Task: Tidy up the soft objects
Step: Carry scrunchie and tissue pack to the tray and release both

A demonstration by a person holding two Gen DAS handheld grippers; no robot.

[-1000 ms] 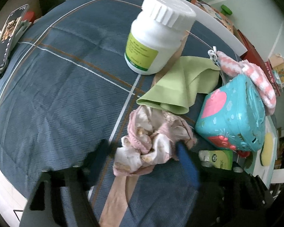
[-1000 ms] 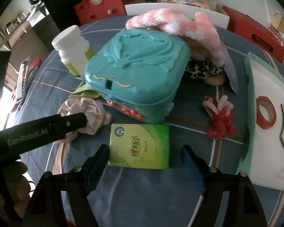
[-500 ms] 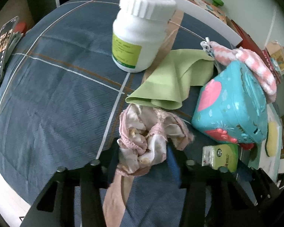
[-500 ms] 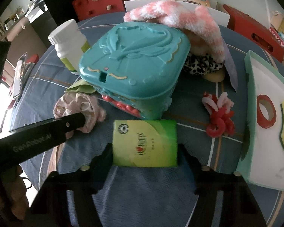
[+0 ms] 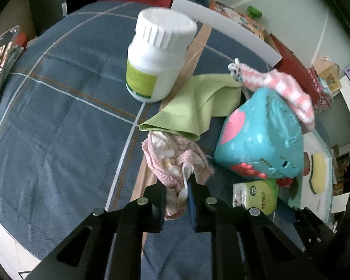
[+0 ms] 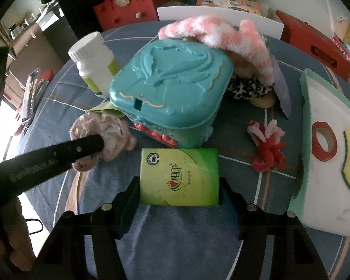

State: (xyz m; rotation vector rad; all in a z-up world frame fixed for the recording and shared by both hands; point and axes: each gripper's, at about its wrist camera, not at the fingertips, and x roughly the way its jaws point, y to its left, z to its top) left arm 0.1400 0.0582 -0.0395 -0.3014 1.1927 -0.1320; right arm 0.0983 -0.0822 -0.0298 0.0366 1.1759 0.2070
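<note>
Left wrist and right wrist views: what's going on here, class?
A person is tidying soft things on a blue checked bedspread with two hand-held grippers. The left gripper has just been closing and now pinches the crumpled pink cloth. The right gripper has its fingers against both sides of the green tissue pack. Nothing looks lifted yet. A teal toy case and a white bottle stand just behind.

Crumpled pink cloth [image 5: 175, 163], green tissue pack [image 6: 179, 176], likely flat
</note>
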